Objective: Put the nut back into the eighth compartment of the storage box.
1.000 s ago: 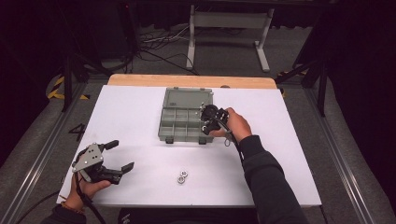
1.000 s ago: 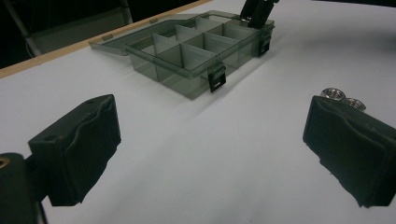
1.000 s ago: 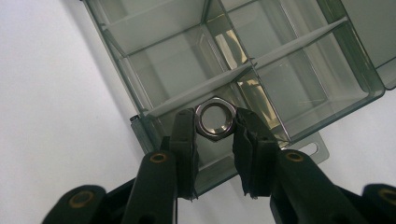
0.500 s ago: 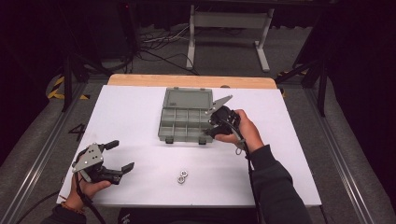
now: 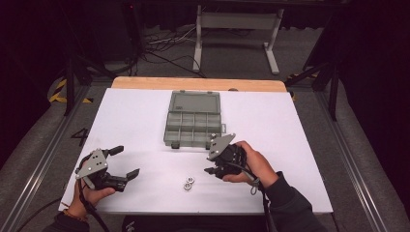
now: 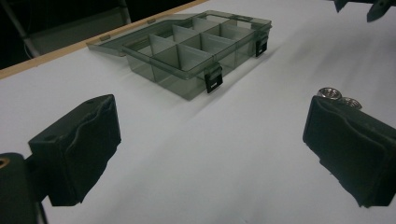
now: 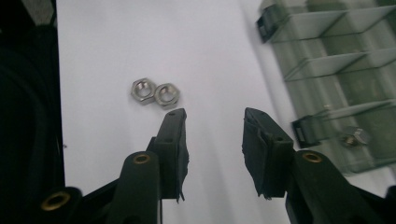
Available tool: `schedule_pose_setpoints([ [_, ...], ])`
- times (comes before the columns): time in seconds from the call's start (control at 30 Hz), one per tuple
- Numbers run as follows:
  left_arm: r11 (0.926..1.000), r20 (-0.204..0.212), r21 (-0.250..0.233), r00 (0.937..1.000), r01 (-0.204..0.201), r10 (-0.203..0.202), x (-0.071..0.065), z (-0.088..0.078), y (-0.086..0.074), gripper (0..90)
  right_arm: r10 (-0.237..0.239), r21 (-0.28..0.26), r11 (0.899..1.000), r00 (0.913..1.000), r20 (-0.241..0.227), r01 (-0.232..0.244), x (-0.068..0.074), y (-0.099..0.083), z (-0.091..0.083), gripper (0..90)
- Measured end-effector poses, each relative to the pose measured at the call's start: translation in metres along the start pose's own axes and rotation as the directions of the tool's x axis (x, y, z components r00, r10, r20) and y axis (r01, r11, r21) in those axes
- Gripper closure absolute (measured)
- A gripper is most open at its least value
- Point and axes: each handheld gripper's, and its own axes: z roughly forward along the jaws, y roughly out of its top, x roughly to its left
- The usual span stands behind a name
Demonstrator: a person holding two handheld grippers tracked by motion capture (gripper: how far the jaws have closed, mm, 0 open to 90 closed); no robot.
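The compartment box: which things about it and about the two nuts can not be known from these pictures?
- Compartment box, high view: contents too small to see.
- The same box in the right gripper view: cut off by the top and right edges; one nut-like piece shows blurred through the wall.
- Two nuts, left gripper view: partly hidden behind the gripper's own jaw.
- Right gripper, high view: jaws too dark and small to judge.

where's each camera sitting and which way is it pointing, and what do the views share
High view: above the person's side, looking forward and down on the table; both hands and tongs, left and right.
Left gripper view: low on the left tongs, facing the open organizer box; own pads.
Right gripper view: on the right tongs, looking down; own jaws.
All share the box and two nuts.
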Motion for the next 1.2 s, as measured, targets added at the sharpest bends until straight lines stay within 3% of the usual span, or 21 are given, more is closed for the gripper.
schedule_pose_setpoints([
  [0.33,0.9999,0.008,0.012,1.0,0.003,-0.003,0.001,0.001,-0.001,4.7,-0.04,0.112,0.993,0.9962,-0.078,0.049,0.004,0.013,0.055,62.0],
  [0.47,1.0,0.007,0.007,1.0,0.001,-0.002,0.001,0.001,-0.001,4.7,-0.058,0.151,0.986,0.9931,-0.102,0.073,0.007,0.015,0.064,63.0],
  [0.67,0.9999,0.009,0.013,1.0,0.002,-0.002,0.001,0.002,-0.001,4.7,-0.073,0.169,0.981,0.9888,-0.13,0.094,0.01,0.018,0.07,63.5],
  [1.03,0.9999,0.01,0.013,0.9999,0.005,-0.005,0.002,0.003,-0.001,4.7,-0.067,0.205,0.974,0.9888,-0.133,0.093,0.01,0.027,0.083,61.9],
  [1.2,0.9999,0.013,0.015,0.9999,0.007,-0.007,0.002,0.003,-0.002,4.7,-0.043,0.209,0.975,0.9861,-0.161,0.076,0.008,0.03,0.086,67.9],
])
